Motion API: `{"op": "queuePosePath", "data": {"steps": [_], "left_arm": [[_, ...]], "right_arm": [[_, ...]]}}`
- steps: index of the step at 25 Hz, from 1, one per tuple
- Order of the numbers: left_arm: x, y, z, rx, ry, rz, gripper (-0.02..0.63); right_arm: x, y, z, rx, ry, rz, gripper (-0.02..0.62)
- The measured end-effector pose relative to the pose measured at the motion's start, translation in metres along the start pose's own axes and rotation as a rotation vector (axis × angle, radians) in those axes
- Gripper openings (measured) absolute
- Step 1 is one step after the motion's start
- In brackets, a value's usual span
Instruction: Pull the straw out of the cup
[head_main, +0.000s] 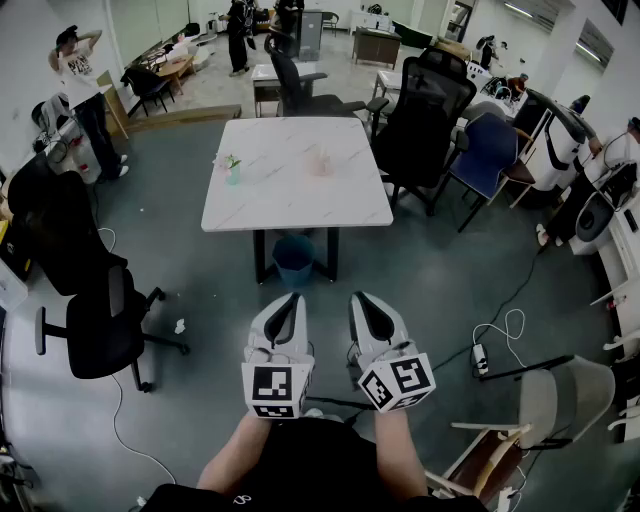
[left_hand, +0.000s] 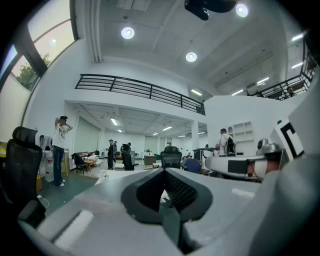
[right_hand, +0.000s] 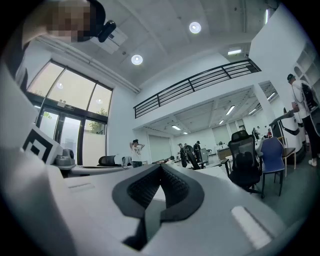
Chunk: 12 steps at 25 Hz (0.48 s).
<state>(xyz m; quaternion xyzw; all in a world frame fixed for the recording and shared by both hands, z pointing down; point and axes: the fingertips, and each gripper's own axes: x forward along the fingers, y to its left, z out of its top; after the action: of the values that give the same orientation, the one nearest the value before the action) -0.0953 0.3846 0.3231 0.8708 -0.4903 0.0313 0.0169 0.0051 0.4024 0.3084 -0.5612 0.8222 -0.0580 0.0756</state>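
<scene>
left tongs (head_main: 291, 299) + right tongs (head_main: 358, 299) = 2 (closed) | table (head_main: 290, 205) 1 | bin (head_main: 293, 260) 1

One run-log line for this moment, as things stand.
stage: pre-grasp, nothing gripped | left gripper: shut, empty | right gripper: shut, empty | table: ahead; teal item and pinkish item on it, untouched

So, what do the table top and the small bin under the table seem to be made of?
The table top looks like white marble or a marble-print laminate: it is pale, smooth and slightly shiny, with faint grey marks. I cannot tell which of the two it is. The bin is probably plastic, with a plain, matte blue wall.
</scene>
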Motion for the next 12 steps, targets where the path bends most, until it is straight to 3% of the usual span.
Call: {"op": "queuePosePath", "data": {"steps": [8,12], "left_arm": [[0.004,-0.006,0.003,0.007,-0.001,-0.001,0.002],[0.006,-0.004,0.005,0.000,-0.007,0.006,0.002]], "right_arm": [[0.000,-0.005,0.004,-0.002,-0.002,0.009,0.002],[0.002,-0.017,0.002,0.019,-0.013,-0.038,0.002]]}}
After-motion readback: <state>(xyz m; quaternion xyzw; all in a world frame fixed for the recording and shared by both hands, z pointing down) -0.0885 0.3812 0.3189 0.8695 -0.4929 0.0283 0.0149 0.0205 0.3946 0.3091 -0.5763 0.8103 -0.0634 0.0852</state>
